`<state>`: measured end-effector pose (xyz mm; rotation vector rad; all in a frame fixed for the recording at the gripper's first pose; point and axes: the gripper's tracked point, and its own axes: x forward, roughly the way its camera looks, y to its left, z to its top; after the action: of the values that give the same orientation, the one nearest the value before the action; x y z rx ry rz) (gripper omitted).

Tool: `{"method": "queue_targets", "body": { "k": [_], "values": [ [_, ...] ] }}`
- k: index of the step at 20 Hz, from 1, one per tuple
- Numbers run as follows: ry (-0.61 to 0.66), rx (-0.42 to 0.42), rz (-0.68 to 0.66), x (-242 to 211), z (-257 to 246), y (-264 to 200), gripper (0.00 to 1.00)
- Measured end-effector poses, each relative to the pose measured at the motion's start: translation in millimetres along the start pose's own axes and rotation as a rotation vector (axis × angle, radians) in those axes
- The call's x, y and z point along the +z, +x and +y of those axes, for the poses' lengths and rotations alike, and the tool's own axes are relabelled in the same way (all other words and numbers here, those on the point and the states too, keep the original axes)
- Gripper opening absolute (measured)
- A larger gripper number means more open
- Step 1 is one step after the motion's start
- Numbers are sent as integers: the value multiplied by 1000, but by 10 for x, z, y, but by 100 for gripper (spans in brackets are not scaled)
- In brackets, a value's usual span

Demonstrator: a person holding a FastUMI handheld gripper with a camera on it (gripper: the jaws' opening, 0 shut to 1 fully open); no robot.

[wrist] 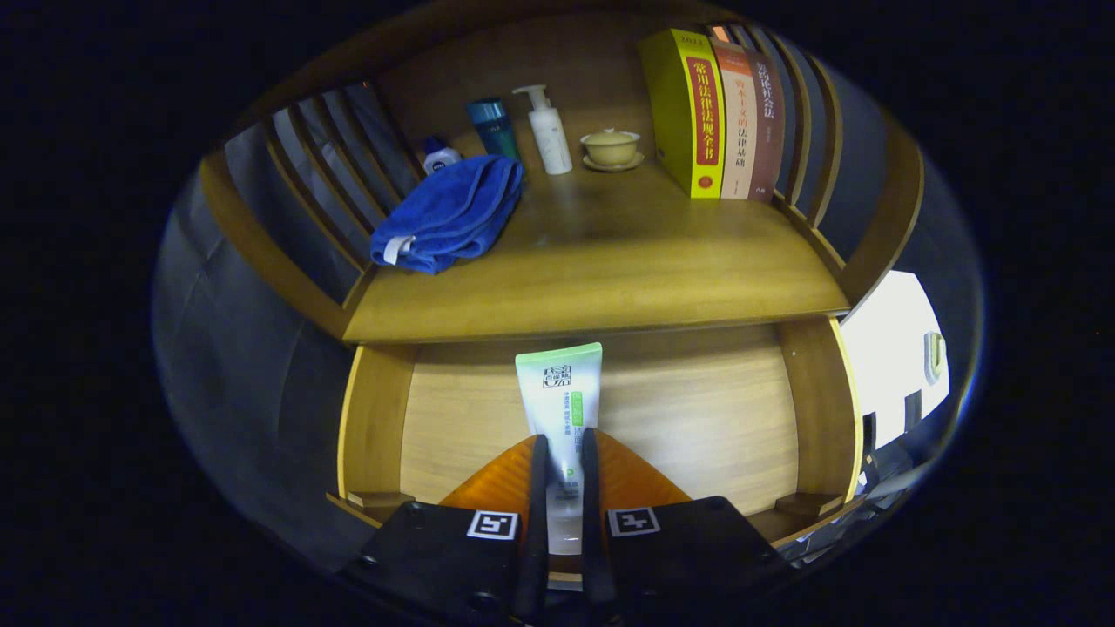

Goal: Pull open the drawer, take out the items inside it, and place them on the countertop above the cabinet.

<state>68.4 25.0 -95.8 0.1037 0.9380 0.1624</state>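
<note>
With the white squeeze tube with the green band [558, 409] pinched between both fingers of my hand-held gripper [564, 522], the job now is to lift it out cleanly. The fingers sit close together on the tube's lower half, its flat crimped end pointing away from me toward the back of the open wooden drawer [697, 409]. I judge the grip is low on a soft, slippery body, so I would keep the squeeze steady, raise the tube straight up until it clears the edge of the bench [601, 270] above the drawer, then carry it forward and set it down flat on bare wood; a tilt on the way could let the long free end knock that edge.

Around the tube the drawer floor looks bare; I see no other item in it, though the part under my fingers is hidden.

Above the tube, the bench already carries things: a folded blue towel [449, 213] up and to its left, behind that a small white bottle with a blue cap [440, 157], a teal bottle [493, 126] and a white pump bottle [549, 131]. A small yellowish lidded cup on a saucer [611, 148] stands straight beyond the tube, and a row of upright books [723, 113] up to its right. The open patch in front of the cup suits the tube best.
</note>
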Motion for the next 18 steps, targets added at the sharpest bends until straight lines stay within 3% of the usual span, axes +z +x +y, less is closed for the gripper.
{"method": "queue_targets", "body": {
  "k": [9, 14, 18],
  "values": [
    [-9, -18, -51, 715, 33, 76, 24],
    [-13, -69, -51, 1064, -36, 377, 24],
    [20, -62, -47, 1330, -2, 671, 24]
  ]
}}
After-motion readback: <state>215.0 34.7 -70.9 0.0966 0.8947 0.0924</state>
